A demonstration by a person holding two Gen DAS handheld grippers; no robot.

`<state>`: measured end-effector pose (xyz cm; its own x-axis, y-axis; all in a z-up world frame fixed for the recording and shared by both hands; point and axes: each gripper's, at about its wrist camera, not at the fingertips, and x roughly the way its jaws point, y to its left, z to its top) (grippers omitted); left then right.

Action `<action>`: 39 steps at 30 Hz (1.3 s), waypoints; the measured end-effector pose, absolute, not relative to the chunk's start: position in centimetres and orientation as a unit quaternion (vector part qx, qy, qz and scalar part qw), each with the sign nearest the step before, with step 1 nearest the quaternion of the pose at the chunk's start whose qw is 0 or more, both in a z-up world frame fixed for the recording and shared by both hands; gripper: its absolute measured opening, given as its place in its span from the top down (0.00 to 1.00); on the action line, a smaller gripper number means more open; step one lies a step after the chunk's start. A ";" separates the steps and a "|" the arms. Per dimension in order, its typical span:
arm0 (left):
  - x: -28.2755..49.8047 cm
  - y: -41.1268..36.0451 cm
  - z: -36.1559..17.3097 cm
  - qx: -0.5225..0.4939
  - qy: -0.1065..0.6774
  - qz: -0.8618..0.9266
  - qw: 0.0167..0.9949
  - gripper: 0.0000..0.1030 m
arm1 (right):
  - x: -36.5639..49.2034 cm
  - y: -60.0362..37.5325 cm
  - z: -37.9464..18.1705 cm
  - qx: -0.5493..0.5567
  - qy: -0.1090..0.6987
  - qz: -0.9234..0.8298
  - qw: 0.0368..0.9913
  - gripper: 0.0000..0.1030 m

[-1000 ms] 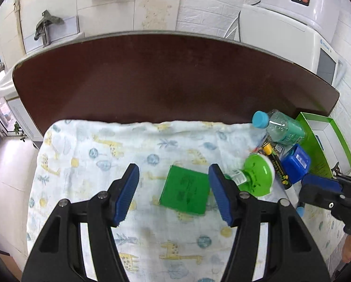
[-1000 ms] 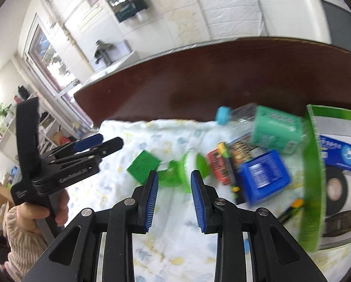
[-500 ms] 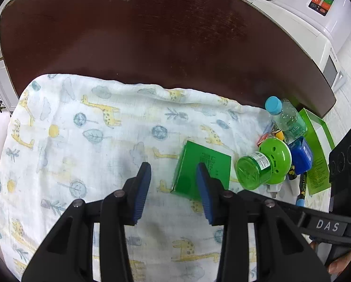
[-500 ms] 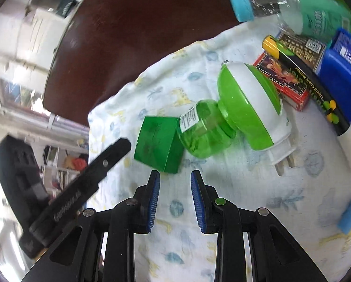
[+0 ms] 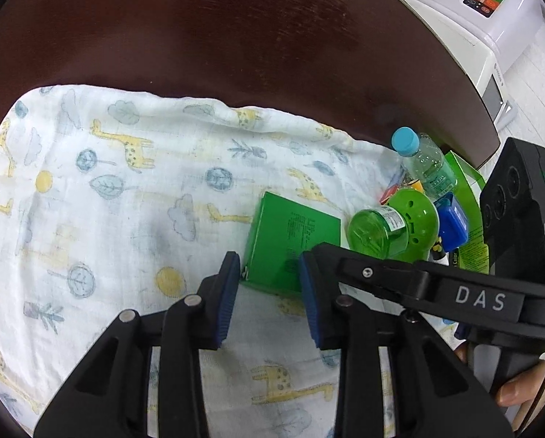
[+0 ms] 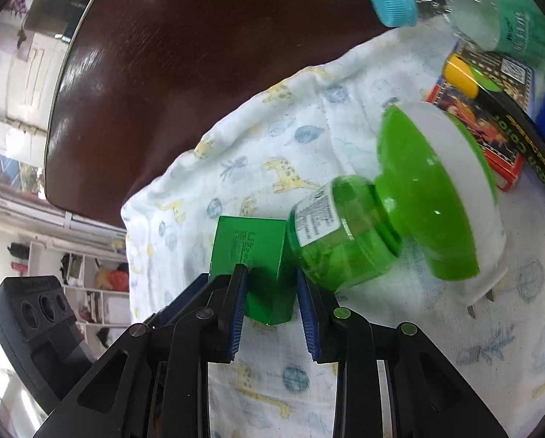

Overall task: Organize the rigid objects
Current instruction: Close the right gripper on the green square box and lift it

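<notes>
Two grippers crowd one green box: the left gripper (image 5: 269, 284) has its blue pads apart, straddling the box (image 5: 290, 244) at its near edge without visibly pressing it, and the right gripper (image 6: 270, 304) likewise stands with pads parted around the box's near corner (image 6: 258, 255), low in the centre of its frame. Whether either pad touches the cardboard I cannot tell. To do the pick well, I judge only one gripper should close, squarely on two opposite flat sides and a little deeper along the box, since a corner bite would let it twist; the other should back off. The box lies flat on the giraffe cloth (image 5: 126, 189), its long axis running from the grippers toward the top of the left frame, leaning slightly right. Just beside it, touching or nearly so, lies a green plug-in bottle (image 6: 345, 233), on its side with its base toward the box, so a careless close could nudge it.
</notes>
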<state>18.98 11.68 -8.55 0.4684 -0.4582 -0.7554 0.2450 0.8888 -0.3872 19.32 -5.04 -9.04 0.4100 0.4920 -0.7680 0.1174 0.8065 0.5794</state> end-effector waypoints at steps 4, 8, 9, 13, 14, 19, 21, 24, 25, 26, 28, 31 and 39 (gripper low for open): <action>18.1 11.5 -8.1 -0.103 0.470 -0.200 0.853 0.74 | 19.1 -4.9 -9.1 0.282 0.536 0.134 0.784 0.71; 16.7 11.1 -7.5 -0.086 0.470 -0.190 0.858 0.75 | 18.5 -4.6 -8.8 0.269 0.540 0.147 0.784 0.71; 16.1 11.0 -7.4 -0.081 0.470 -0.188 0.858 0.76 | 18.3 -4.6 -8.8 0.269 0.542 0.152 0.781 0.71; 13.5 10.6 -7.2 -0.075 0.472 -0.191 0.857 0.77 | 16.6 -4.6 -8.3 0.247 0.553 0.174 0.777 0.71; 12.8 10.4 -7.2 -0.083 0.472 -0.199 0.855 0.76 | 16.0 -4.6 -8.2 0.235 0.556 0.178 0.777 0.71; 10.0 9.2 -7.9 -0.059 0.483 -0.206 0.849 0.75 | 13.2 -5.2 -8.4 0.183 0.579 0.191 0.771 0.71; 10.0 9.8 -8.0 -0.066 0.482 -0.193 0.852 0.75 | 12.7 -5.9 -8.5 0.173 0.577 0.178 0.778 0.71; 10.8 11.1 -7.8 -0.096 0.478 -0.174 0.855 0.73 | 12.6 -6.9 -8.3 0.177 0.562 0.171 0.790 0.71; 11.0 11.5 -7.6 -0.105 0.476 -0.170 0.856 0.73 | 12.6 -7.0 -8.2 0.178 0.558 0.172 0.792 0.71; 11.3 11.6 -7.5 -0.113 0.474 -0.170 0.856 0.73 | 12.7 -7.0 -8.1 0.177 0.554 0.178 0.794 0.71; 11.8 11.4 -7.7 -0.116 0.479 -0.162 0.855 0.73 | 13.1 -6.8 -7.8 0.171 0.543 0.190 0.800 0.71; 12.1 10.4 -8.5 -0.110 0.497 -0.167 0.844 0.75 | 14.2 -6.1 -8.0 0.161 0.538 0.198 0.803 0.71; 11.8 10.0 -8.0 -0.121 0.485 -0.178 0.848 0.81 | 14.8 -5.7 -8.5 0.164 0.550 0.233 0.785 0.73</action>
